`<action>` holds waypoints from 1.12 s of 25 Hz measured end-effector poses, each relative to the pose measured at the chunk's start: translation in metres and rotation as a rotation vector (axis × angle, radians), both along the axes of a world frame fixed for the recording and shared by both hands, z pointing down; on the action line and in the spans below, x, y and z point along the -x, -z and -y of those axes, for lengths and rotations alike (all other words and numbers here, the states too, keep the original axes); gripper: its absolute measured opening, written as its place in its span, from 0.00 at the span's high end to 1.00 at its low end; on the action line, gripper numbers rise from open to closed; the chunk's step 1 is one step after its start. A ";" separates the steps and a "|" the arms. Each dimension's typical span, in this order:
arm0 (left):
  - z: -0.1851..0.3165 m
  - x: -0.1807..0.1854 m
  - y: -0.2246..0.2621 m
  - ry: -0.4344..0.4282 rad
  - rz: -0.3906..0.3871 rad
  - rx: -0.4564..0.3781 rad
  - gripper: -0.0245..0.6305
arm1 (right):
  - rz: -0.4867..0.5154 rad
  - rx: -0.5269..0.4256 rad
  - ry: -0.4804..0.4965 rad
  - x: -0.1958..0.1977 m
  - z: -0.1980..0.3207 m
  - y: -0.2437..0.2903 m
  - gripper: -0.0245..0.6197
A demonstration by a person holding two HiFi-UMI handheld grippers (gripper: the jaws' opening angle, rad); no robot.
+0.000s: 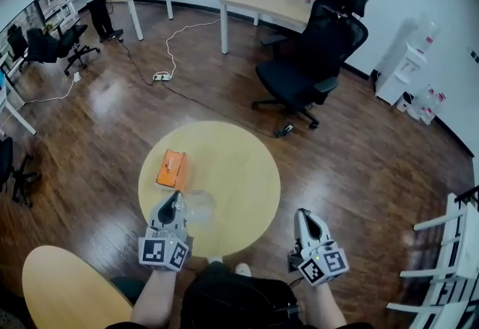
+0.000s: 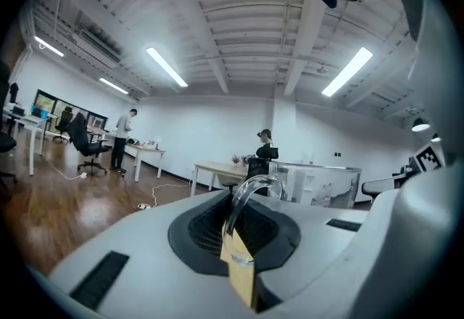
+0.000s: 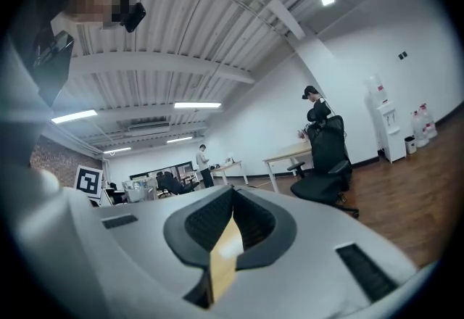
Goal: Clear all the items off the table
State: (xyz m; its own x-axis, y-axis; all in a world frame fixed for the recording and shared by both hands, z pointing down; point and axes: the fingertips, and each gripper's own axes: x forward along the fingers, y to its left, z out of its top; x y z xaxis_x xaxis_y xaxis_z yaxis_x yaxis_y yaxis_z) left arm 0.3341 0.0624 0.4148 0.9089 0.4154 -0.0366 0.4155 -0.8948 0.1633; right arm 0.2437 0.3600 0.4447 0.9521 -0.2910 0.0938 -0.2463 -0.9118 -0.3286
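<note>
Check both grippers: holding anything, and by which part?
Left gripper pinches the clear mug by its handle. Right gripper is shut on nothing.

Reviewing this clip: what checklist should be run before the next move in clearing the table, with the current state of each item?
1. Left gripper shut on the glass mug by its handle: ok.
2. Glass mug lifted off the round table: cannot tell.
3. Right gripper empty and free for another item: ok.
4. Right gripper's jaws apart, ready to grasp: not ok, they are together.
5. Orange box off the round table: not ok, it lies on it.
</note>
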 end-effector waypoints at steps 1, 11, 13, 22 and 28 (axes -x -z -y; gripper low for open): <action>-0.010 -0.009 0.000 -0.035 -0.013 -0.021 0.96 | 0.006 0.004 0.005 -0.005 0.004 -0.001 0.95; -0.053 -0.085 -0.058 -0.139 0.049 0.004 0.96 | 0.144 -0.018 0.023 -0.045 0.027 -0.055 0.95; -0.058 -0.094 -0.079 -0.144 0.078 -0.021 0.96 | 0.178 -0.024 0.016 -0.047 0.026 -0.067 0.95; -0.091 -0.127 -0.164 -0.182 0.107 -0.174 0.95 | 0.299 -0.020 0.031 -0.031 0.041 -0.111 0.95; -0.092 -0.137 -0.197 -0.167 0.147 -0.179 0.96 | 0.339 -0.003 0.018 -0.028 0.044 -0.137 0.95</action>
